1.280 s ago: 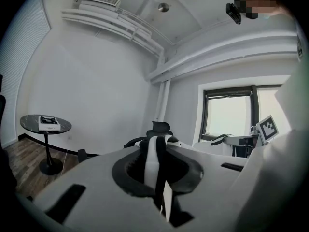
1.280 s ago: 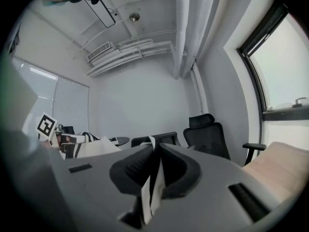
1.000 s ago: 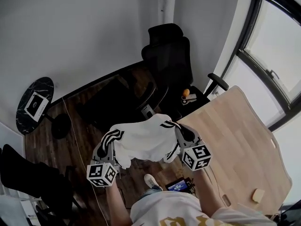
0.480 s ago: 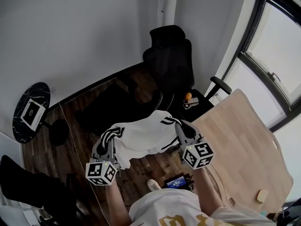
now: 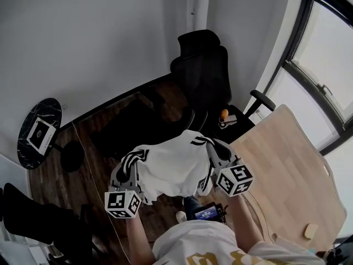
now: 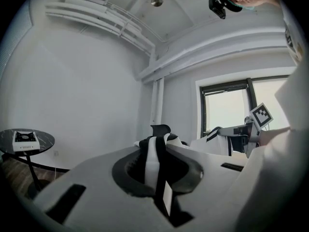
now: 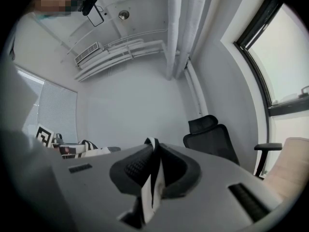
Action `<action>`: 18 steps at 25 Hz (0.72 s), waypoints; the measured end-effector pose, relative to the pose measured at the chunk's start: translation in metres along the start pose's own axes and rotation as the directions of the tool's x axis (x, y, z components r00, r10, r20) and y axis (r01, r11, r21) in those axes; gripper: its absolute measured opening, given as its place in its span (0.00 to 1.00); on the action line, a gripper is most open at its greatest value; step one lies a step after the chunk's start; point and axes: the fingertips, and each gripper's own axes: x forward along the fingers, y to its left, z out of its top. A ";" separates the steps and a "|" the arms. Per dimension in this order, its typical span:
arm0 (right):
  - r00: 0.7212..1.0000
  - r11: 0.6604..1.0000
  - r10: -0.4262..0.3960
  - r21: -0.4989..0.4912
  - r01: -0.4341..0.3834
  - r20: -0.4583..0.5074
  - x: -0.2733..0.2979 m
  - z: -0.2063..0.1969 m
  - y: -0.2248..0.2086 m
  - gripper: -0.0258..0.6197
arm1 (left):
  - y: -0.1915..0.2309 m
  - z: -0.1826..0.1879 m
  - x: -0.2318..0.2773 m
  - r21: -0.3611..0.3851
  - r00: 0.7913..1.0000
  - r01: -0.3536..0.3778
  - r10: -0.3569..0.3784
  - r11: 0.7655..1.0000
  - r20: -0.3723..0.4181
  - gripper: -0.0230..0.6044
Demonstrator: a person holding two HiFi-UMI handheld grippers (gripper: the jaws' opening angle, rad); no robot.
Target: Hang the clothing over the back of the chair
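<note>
1. The left gripper (image 5: 131, 162) is pressed together. Its own view shows a black-and-white striped fold of the clothing (image 5: 174, 170) pinched between the dark pads.
2. The right gripper (image 5: 208, 147) is likewise clamped. Its own view shows a thin striped fold standing between ribbed pads.
3. In the head view I see the garment, white, soft and creased, stretched between both grippers at lower centre of the frame, above the dark wood floor (image 5: 94, 164).
4. The chair (image 5: 201, 73) is black, with a high back and a headrest. It stands at upper centre, well apart from the garment.
5. Only the head view shows the pale wooden desk (image 5: 287, 164) at right.
6. The round dark table (image 5: 36, 117) at left also appears in the left gripper view, but not in the right gripper view.
</note>
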 end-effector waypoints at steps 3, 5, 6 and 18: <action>1.000 1.000 0.001 -0.004 -0.001 -0.002 0.006 0.000 -0.001 0.08 | 0.004 -0.006 0.008 -0.025 1.000 0.010 -0.011 1.000 -0.023 0.10; 1.000 1.000 -0.003 0.000 0.003 -0.009 0.007 -0.002 -0.002 0.08 | 0.006 -0.008 0.007 -0.034 0.999 0.010 -0.011 0.999 -0.037 0.10; 1.000 1.000 -0.004 -0.001 0.004 -0.008 0.008 -0.001 -0.002 0.08 | 0.008 -0.007 0.006 -0.032 0.999 0.009 -0.010 0.999 -0.037 0.10; 0.997 1.000 -0.002 0.001 0.002 0.076 0.025 0.042 -0.003 0.08 | 0.018 0.029 0.016 0.015 0.999 0.038 -0.039 0.999 0.013 0.10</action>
